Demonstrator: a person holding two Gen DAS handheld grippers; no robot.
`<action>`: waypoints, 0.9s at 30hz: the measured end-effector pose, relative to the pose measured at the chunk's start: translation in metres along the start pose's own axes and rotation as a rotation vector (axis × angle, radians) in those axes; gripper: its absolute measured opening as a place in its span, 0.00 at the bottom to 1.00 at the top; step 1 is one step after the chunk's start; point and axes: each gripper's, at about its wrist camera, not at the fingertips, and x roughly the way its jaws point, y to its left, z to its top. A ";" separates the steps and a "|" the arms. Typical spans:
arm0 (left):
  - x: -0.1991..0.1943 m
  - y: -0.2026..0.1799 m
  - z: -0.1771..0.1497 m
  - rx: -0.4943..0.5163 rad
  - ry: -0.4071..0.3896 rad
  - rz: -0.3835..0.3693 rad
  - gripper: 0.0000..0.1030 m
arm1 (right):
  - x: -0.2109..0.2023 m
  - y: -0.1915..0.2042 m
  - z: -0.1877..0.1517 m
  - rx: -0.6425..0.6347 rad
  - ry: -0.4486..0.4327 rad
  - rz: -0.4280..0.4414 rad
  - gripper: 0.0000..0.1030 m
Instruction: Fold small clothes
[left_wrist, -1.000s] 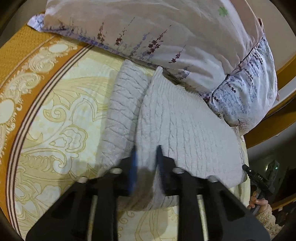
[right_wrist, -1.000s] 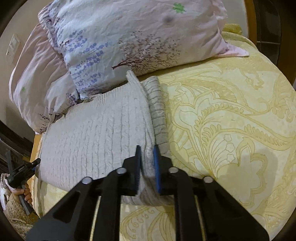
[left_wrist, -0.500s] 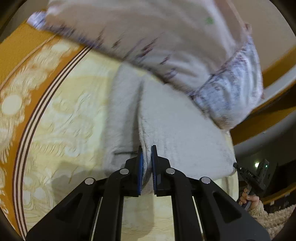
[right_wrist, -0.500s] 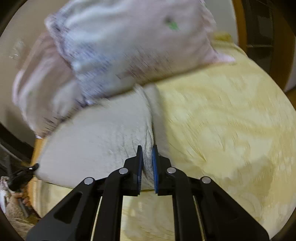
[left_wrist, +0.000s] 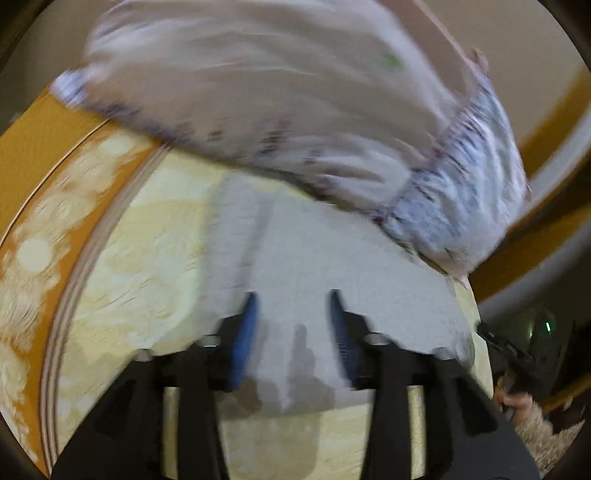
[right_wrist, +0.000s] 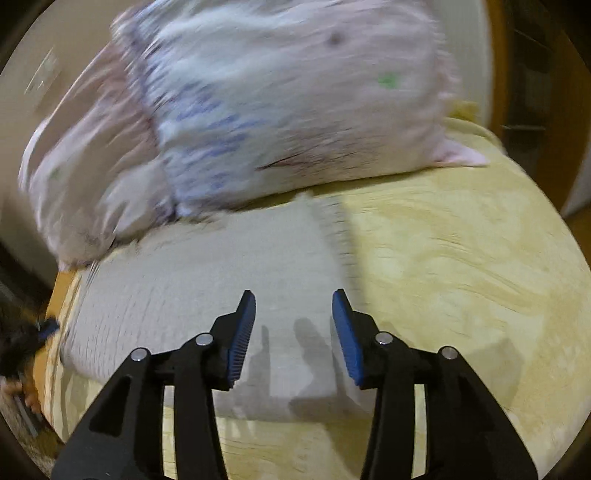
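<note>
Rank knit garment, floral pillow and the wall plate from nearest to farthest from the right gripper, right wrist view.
1. Knit garment: folded on the bed, directly under and ahead of the right gripper, whose fingers are opening with nothing pinched between them.
2. Floral pillow: behind the garment, at the head of the bed.
3. Wall plate: upper left, on the wall beyond the pillow, blurred.

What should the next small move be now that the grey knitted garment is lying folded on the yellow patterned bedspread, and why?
Probably lift both clear. The left hand-held gripper and right hand-held gripper are opening with nothing pinched, and the grey knitted garment lies flat, folded, on the yellow patterned bedspread below the floral pillows.
</note>
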 end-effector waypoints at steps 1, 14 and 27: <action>0.007 -0.009 0.000 0.028 0.012 -0.013 0.57 | 0.007 0.007 0.000 -0.013 0.015 0.019 0.42; 0.061 -0.011 -0.009 0.021 0.105 -0.046 0.62 | 0.059 0.052 -0.007 -0.138 0.111 0.044 0.44; 0.025 0.062 0.029 -0.274 -0.003 -0.062 0.62 | 0.061 0.055 -0.005 -0.116 0.135 0.086 0.61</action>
